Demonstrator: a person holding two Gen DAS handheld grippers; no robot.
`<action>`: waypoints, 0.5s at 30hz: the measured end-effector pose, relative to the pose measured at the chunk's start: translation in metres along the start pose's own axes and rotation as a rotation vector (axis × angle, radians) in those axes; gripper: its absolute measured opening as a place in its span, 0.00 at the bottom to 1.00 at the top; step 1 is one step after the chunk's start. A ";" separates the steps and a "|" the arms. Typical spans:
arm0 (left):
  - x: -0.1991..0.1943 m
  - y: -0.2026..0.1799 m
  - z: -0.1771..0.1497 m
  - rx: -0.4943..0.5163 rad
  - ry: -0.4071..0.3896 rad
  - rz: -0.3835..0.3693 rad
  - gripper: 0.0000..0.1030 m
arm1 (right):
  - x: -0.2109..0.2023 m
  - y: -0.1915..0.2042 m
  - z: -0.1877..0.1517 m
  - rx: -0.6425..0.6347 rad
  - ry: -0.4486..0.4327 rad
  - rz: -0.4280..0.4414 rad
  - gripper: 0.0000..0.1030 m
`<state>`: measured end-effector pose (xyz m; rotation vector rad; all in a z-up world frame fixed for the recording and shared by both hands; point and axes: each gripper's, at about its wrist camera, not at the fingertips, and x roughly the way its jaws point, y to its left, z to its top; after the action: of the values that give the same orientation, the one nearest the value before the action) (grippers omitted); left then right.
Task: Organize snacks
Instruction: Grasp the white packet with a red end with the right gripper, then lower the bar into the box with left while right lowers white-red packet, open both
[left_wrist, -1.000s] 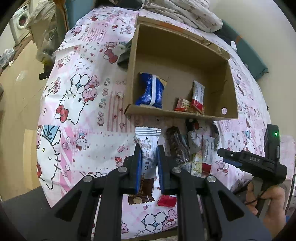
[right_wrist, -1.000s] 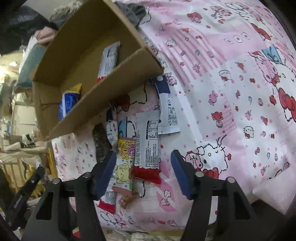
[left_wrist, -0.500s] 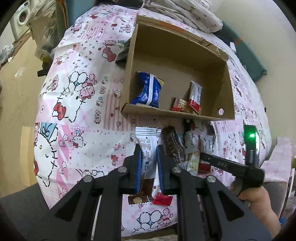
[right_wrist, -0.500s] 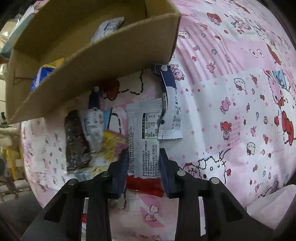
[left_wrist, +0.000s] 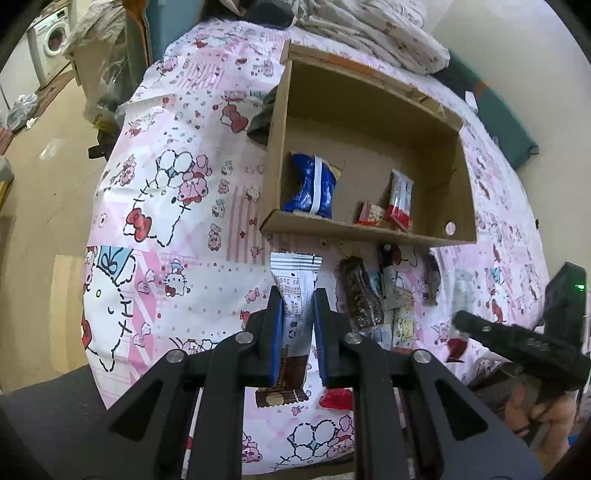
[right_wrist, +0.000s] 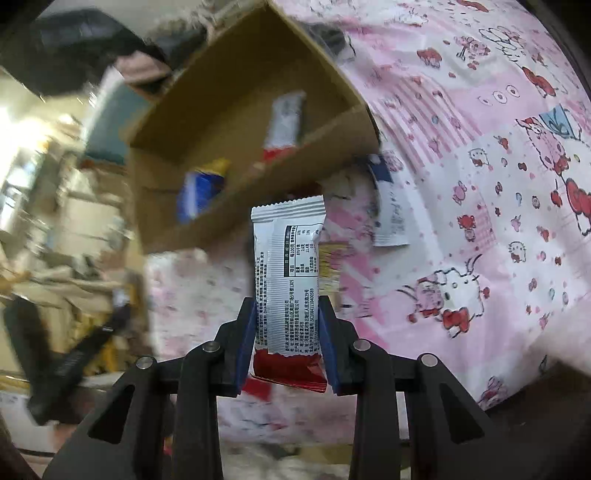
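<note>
While both hands hold a snack above the pink cartoon bedspread (left_wrist: 173, 206), the cardboard box (left_wrist: 369, 110) lies ahead of them, open side up.

Right gripper (right_wrist: 288, 325): clamped on a white wrapper with a red end (right_wrist: 286, 273), pads pressing its two long edges; the packet is lifted clear of the bedspread.

Long axis: the wrapper runs straight out along the fingers (right_wrist: 246, 332), white crimped end forward, red end back between the pads.

Way to the box: in the right wrist view the box's near wall (right_wrist: 258, 192) sits just beyond and above the packet's tip; judged from this, the packet must rise over that wall before it can drop inside.

Left gripper (left_wrist: 298, 332): closed on a second white wrapper with a brown end (left_wrist: 295, 295), also lengthwise, pointing at the box's near wall.

Nearer hand: cannot tell for sure; both look close to the front wall.

Already in the box: a blue bag (left_wrist: 312, 186) at the left, a red-and-white bar (left_wrist: 400, 199) and a small red pack (left_wrist: 371, 214) toward the right.

Loose on the bedspread: a dark bar (left_wrist: 360, 295) and several small packets (left_wrist: 393, 291) in front of the box, under the likely path but not blocking it.

Obstacle: the near wall alone; the middle of the box floor looks free.
</note>
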<state>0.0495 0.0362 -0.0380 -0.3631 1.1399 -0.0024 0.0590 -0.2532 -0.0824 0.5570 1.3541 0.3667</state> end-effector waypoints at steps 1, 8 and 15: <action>-0.004 0.000 0.000 0.004 -0.016 -0.001 0.12 | -0.008 0.005 0.000 -0.007 -0.016 0.028 0.33; -0.033 -0.001 0.012 0.002 -0.097 -0.035 0.12 | -0.056 0.040 0.014 -0.106 -0.112 0.126 0.33; -0.043 -0.014 0.042 0.023 -0.129 -0.046 0.12 | -0.060 0.068 0.043 -0.162 -0.180 0.145 0.33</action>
<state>0.0713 0.0428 0.0196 -0.3638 1.0030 -0.0319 0.0944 -0.2385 0.0104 0.5407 1.1032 0.5269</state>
